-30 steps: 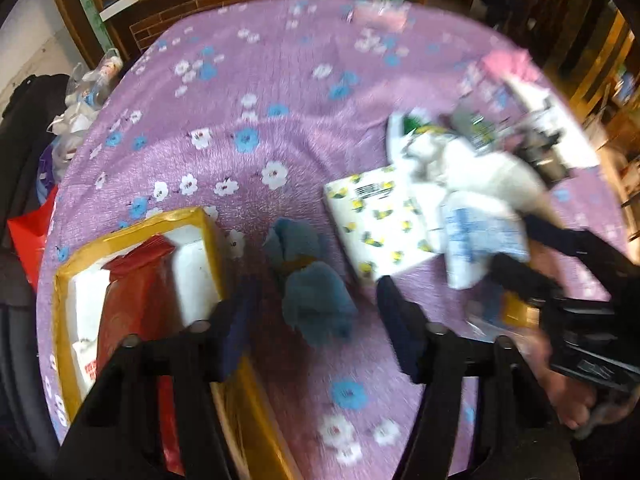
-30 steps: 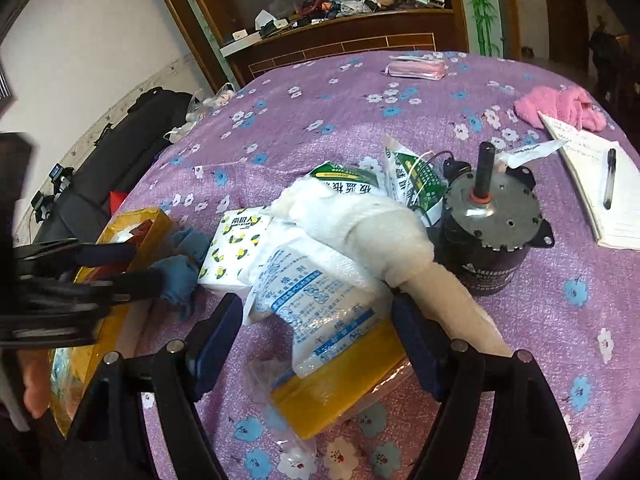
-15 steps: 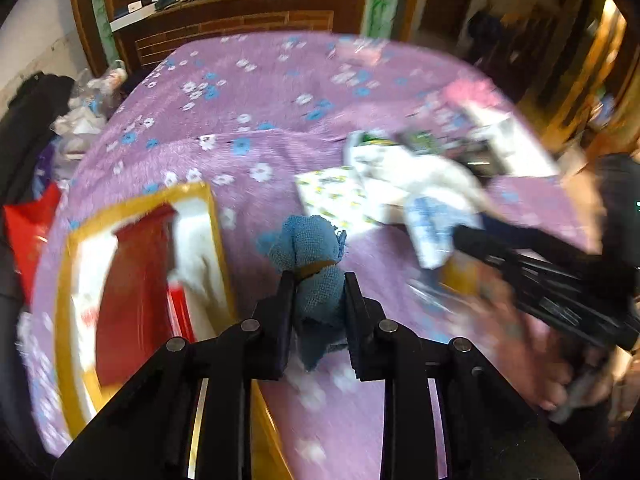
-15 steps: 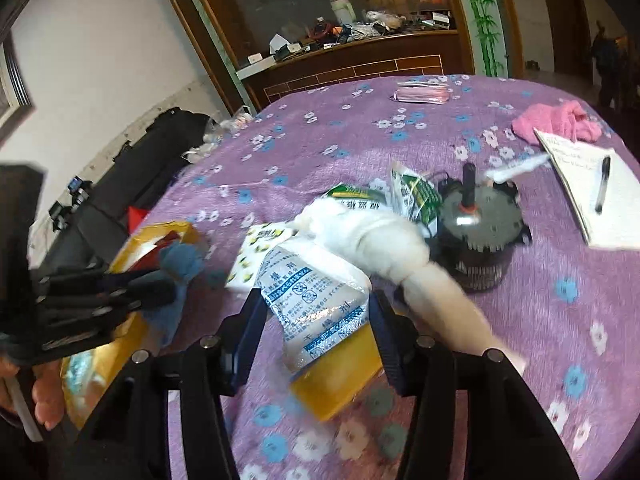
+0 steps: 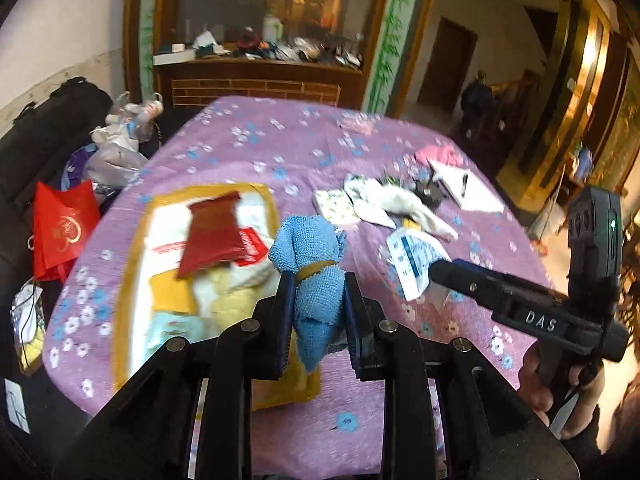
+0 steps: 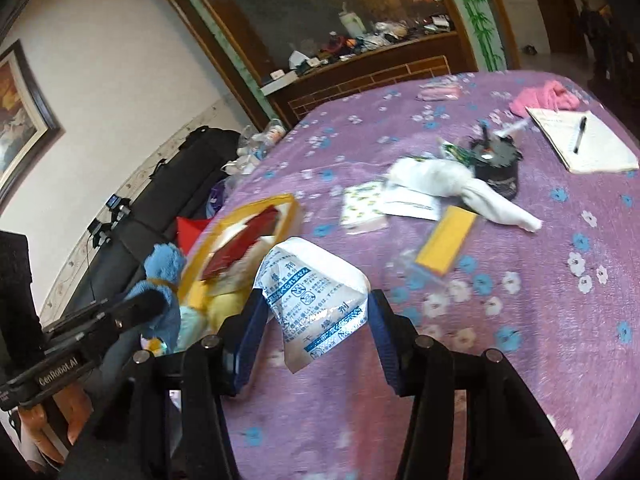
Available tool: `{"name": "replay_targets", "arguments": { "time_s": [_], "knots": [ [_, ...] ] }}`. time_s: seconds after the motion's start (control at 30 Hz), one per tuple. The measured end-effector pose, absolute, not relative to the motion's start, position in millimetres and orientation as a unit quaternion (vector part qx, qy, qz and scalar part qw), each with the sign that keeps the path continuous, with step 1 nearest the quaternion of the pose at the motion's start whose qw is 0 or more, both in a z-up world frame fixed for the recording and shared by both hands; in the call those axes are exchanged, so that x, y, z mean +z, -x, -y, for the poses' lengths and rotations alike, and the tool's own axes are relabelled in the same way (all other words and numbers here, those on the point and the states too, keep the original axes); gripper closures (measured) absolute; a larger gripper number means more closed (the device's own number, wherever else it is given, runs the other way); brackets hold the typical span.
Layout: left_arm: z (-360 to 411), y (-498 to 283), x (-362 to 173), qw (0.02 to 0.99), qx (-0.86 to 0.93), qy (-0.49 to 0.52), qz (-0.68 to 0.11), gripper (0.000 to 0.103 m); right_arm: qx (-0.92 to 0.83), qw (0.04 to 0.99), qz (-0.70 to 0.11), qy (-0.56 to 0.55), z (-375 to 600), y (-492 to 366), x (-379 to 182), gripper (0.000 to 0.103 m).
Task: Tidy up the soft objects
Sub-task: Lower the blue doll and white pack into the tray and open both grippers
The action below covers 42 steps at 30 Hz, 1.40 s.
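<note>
Gripping a blue microfibre cloth [image 5: 316,280] bound with a tan band, the left gripper [image 5: 316,312] has both pads pressed on the bundle, which is lifted just beside the yellow-rimmed box [image 5: 136,240]. The right gripper [image 6: 316,320] is clamped on a white desiccant sachet [image 6: 316,280] printed with blue Japanese characters, raised over the bench [image 6: 520,320] near that box. Raised lettering reads "DAS" on the right gripper's body in the left view and "GenRobot.AI" on the left gripper's body in the right view. Farther out lie a yellow flat packet [image 6: 448,244], a patterned tissue pack [image 6: 360,204], a white cloth [image 6: 460,184], a black motor [image 6: 496,160] and a notepad [image 6: 580,144] with pen. Open purple tablecloth remains along the near right edge.
</note>
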<state>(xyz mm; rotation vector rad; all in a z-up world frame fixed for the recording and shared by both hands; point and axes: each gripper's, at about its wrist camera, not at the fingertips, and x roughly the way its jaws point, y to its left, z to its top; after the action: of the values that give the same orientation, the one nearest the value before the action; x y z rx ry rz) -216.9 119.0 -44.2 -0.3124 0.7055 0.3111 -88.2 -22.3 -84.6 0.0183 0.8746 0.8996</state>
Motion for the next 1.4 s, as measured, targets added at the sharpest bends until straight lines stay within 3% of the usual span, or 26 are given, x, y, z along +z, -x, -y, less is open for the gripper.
{"name": "replay_targets", "arguments": {
  "time_s": [0.63, 1.07, 1.4],
  "knots": [
    [-193.4, 317.7, -22.5, 0.906, 0.222, 0.222, -0.284, 0.081, 0.479, 0.782, -0.394, 0.057, -66.1, 165.1, -61.5, 0.052],
    [-231.1, 268.2, -77.1, 0.889, 0.218, 0.231, -0.33, 0.081, 0.474, 0.757, -0.443, 0.076, -101.5, 140.8, -112.3, 0.052],
    [-247.5, 236.7, -105.5, 0.879, 0.209, 0.226, -0.363, 0.081, 0.453, 0.771, -0.434, 0.11, -121.1, 143.6, -131.1, 0.052]
  ]
}}
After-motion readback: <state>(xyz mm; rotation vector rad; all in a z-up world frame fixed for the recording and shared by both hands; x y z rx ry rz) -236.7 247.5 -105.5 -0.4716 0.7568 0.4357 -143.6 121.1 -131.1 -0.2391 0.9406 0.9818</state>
